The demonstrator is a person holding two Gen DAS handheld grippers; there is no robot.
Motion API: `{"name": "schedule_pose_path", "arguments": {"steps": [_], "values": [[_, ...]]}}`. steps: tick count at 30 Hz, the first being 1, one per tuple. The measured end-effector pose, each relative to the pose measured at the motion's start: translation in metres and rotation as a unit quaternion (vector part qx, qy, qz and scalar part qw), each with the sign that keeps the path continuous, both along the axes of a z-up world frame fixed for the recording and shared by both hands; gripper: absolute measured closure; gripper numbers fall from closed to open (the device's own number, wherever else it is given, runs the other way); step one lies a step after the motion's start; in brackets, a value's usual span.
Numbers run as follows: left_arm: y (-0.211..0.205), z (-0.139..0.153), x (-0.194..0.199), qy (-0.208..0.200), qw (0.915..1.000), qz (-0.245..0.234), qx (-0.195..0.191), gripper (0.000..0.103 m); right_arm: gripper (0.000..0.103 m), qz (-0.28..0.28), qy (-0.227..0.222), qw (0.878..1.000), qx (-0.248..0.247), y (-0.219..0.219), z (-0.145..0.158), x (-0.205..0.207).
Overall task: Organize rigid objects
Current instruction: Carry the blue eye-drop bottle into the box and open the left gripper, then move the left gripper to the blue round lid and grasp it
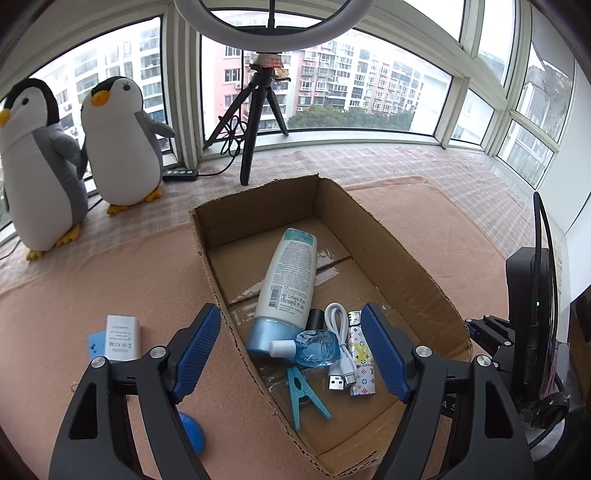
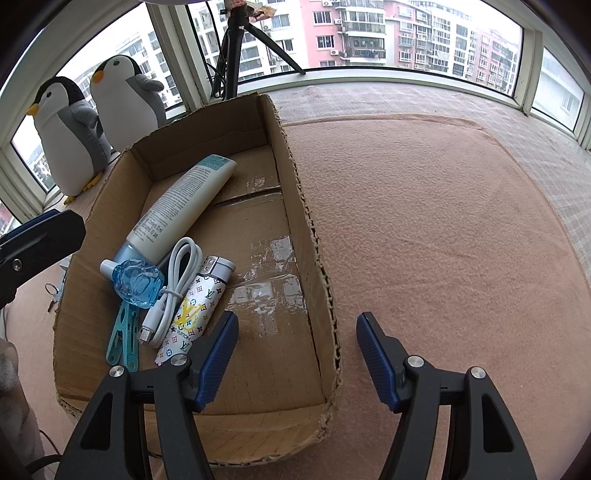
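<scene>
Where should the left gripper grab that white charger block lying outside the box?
Grip the white charger block across its two long sides, coming straight down from above. It lies flat on the pink mat, label up, so only those narrow sides fit between the open left gripper.

Box right half bare; clutter crowds left.

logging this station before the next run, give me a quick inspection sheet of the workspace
Surface: pink blanket over a checked cloth.
Job's things: cardboard box holds lotion tube, blue bottle, white usb cable, patterned lighter, teal clothespin; white charger and blue ball lie outside.
Clutter: keys.
Grippers: left gripper and right gripper open, empty.
Cables: black cord at tripod.
Surroundings: two plush penguins, ring light, windows.
</scene>
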State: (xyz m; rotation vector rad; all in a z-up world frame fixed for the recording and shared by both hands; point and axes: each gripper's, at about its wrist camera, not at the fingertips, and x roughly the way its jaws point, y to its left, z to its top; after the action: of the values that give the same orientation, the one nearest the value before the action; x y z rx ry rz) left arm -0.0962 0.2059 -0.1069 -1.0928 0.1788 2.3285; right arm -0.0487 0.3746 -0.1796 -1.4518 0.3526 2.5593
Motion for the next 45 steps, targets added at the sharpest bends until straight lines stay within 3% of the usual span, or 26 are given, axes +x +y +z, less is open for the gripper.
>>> {"name": "schedule_pose_path", "arguments": {"steps": [18,27,36,45], "values": [[-0.077,0.008,0.010,0.008,0.9979,0.064,-0.007,0.025,0.041,0.000,-0.002,1.000,0.000,-0.001,-0.002,0.000],[-0.124,-0.025,0.020,-0.025,0.9956,0.084,-0.033,0.025,0.041,0.001,-0.002,1.000,0.001,-0.001,-0.004,0.000],[-0.126,-0.052,0.023,-0.054,0.9955,0.067,-0.041,0.025,0.041,0.001,-0.002,1.000,0.001,-0.001,-0.004,-0.001],[-0.103,-0.066,0.021,-0.054,0.9957,0.040,-0.065,0.026,0.041,0.001,-0.002,1.000,0.000,-0.001,-0.004,-0.001]]}}
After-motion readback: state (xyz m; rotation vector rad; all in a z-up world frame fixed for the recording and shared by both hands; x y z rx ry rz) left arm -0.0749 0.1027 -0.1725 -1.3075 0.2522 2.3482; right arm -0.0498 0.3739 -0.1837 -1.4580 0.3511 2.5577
